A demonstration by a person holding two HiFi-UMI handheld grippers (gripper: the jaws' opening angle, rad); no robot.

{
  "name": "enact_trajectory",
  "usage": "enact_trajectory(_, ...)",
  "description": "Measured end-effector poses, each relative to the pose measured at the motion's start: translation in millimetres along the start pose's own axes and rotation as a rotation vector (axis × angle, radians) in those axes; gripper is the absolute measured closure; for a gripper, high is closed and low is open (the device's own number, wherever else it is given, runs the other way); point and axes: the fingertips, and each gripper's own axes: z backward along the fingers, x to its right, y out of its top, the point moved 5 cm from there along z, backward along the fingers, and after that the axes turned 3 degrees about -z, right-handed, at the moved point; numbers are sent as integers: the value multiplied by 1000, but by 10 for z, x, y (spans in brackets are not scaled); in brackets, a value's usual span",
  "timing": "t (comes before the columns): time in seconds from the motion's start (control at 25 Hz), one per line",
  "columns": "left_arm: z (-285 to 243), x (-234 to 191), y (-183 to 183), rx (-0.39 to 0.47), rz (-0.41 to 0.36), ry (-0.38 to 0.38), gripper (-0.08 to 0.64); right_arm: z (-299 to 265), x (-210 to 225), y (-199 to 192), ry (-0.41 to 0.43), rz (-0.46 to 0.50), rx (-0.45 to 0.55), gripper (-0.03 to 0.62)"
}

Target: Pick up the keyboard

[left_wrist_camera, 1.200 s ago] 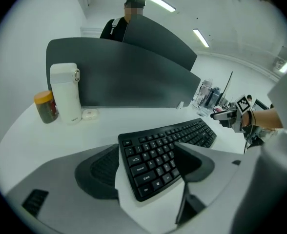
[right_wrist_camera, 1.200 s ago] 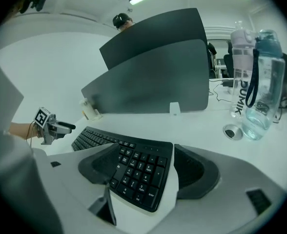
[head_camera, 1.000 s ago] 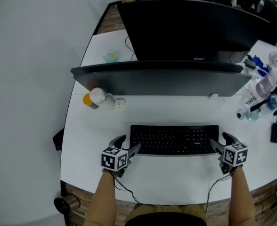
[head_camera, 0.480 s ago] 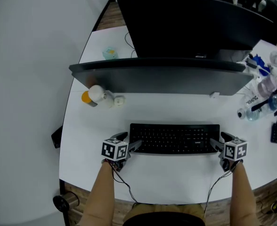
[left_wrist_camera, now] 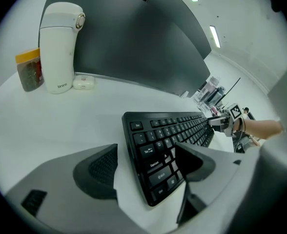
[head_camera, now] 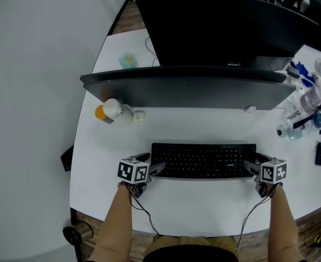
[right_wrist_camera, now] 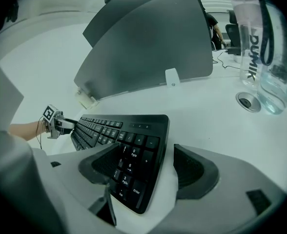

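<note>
left gripper (head_camera: 151,167): fingers spread, now moved in astride the left end of the keyboard (head_camera: 203,160) | right gripper (head_camera: 253,166): likewise astride right end, unclenched | keyboard: flat on table (head_camera: 204,206), before monitor (head_camera: 188,89) | judgement: both placed for clamping, lift pending

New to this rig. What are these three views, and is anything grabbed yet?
No robot: a person holds a two-jaw gripper in each hand. The head view looks down from a camera on the person's head; the other two cameras ride on the grippers, looking along their jaws. On the white table are a black keyboard, a curved monitor behind it, a white flask at left, a water bottle at right. The left gripper straddles the keyboard's left end, the right gripper its right end. Both pairs of jaws stand apart, so nothing is gripped yet.
</note>
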Motion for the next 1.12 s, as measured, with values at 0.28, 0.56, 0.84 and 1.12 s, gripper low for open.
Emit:
enact_trajectory(0.28, -102, 68, 32, -16, 19, 7, 223, -31, -38, 45, 22, -63, 6, 279)
enact_trajectory(0.56, -79, 34, 28, 53, 60, 52, 282, -28, -23, 36, -26, -75, 11, 282)
enact_trajectory(0.84, -40, 45, -15, 45, 84, 54, 293, 20, -75, -20, -30, -103, 16, 282)
enact_trajectory(1.12, 58, 110, -37, 44, 67, 71, 291, 140, -155, -61, -51, -118, 58, 285)
